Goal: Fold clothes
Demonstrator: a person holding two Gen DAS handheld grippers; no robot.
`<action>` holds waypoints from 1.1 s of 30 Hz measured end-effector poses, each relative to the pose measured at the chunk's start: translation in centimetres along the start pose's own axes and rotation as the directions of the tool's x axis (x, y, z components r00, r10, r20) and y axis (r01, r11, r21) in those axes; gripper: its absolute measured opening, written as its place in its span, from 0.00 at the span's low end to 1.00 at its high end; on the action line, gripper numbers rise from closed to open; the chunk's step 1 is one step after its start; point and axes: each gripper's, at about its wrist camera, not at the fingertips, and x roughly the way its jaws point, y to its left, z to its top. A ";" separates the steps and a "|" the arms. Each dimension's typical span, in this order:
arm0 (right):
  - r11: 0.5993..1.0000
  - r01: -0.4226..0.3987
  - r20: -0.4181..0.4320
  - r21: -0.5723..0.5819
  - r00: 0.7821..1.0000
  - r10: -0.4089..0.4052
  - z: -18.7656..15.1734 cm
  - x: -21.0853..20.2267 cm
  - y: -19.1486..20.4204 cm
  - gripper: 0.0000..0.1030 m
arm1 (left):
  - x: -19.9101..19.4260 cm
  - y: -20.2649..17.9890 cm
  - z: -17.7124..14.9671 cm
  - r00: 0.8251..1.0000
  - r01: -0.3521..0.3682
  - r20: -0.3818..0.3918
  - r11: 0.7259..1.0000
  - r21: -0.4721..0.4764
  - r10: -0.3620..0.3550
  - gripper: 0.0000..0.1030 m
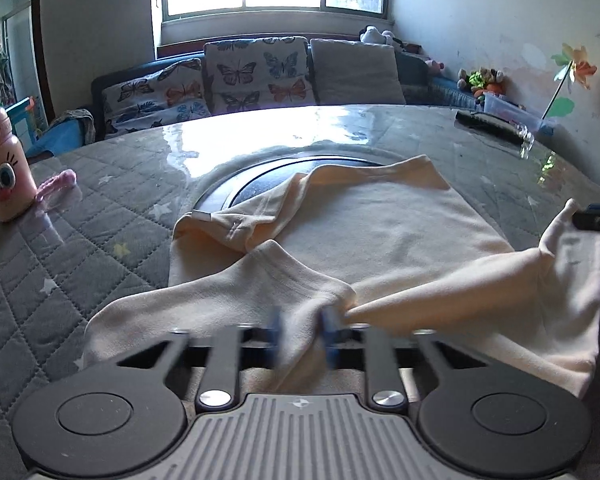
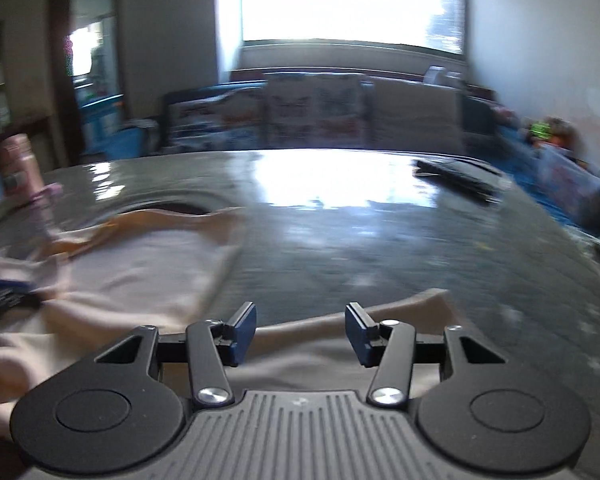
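Pinching cream garment point(image 1: 380, 224) fold — left tongs point(image 1: 302, 330) closed; right tongs point(image 2: 301, 334) agape above hem.

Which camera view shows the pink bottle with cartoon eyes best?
The left wrist view: the pink bottle stands sharp at the left edge, its cartoon eyes clear. The right wrist view shows the bottle only as a blurred pink shape, no face readable.

Left hand-held gripper point(image 1: 302, 330) pinched closed, right hand-held gripper point(image 2: 301, 334) jaws apart, empty
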 end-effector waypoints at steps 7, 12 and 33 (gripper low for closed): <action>0.976 -0.165 -0.034 -0.139 0.986 0.162 -0.1 0.9 6.1 0.71 | -5.0 4.0 0.2 0.989 -0.046 0.135 0.987 -0.151 0.067 0.03; 0.957 -0.222 -0.059 -0.186 0.975 0.214 -0.9 1.3 8.7 0.76 | -8.5 7.4 -0.6 0.970 -0.101 0.188 0.962 -0.255 0.152 0.03; 0.934 -0.265 -0.064 -0.240 0.964 0.258 -2.6 1.6 10.9 0.83 | -1.7 -0.5 0.0 1.000 0.006 0.030 1.000 -0.004 -0.006 0.36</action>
